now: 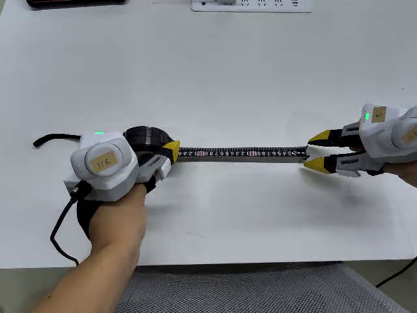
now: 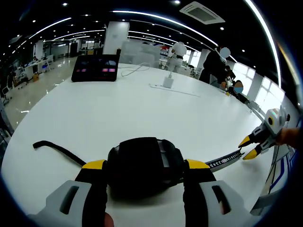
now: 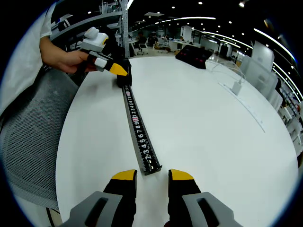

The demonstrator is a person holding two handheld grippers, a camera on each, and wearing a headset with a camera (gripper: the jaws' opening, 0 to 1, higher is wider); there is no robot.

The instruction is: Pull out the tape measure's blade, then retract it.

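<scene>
The black tape measure case (image 1: 144, 138) sits on the white table (image 1: 221, 78) at the left, and my left gripper (image 1: 156, 149) is shut on it. In the left gripper view the case (image 2: 144, 163) sits squeezed between the yellow-tipped fingers (image 2: 94, 165). The dark numbered blade (image 1: 241, 153) runs out flat to the right. Its end (image 3: 151, 166) lies just ahead of and between the yellow fingertips of my right gripper (image 3: 152, 176), which stands open and grips nothing. My right gripper (image 1: 317, 151) is at the table's right side.
A black cord (image 1: 52, 138) trails left from the case. A white power strip (image 1: 251, 5) and a dark flat object (image 1: 75, 2) lie at the far edge. A mesh chair (image 1: 247, 290) is below the near edge. People stand beyond the table (image 2: 215, 64).
</scene>
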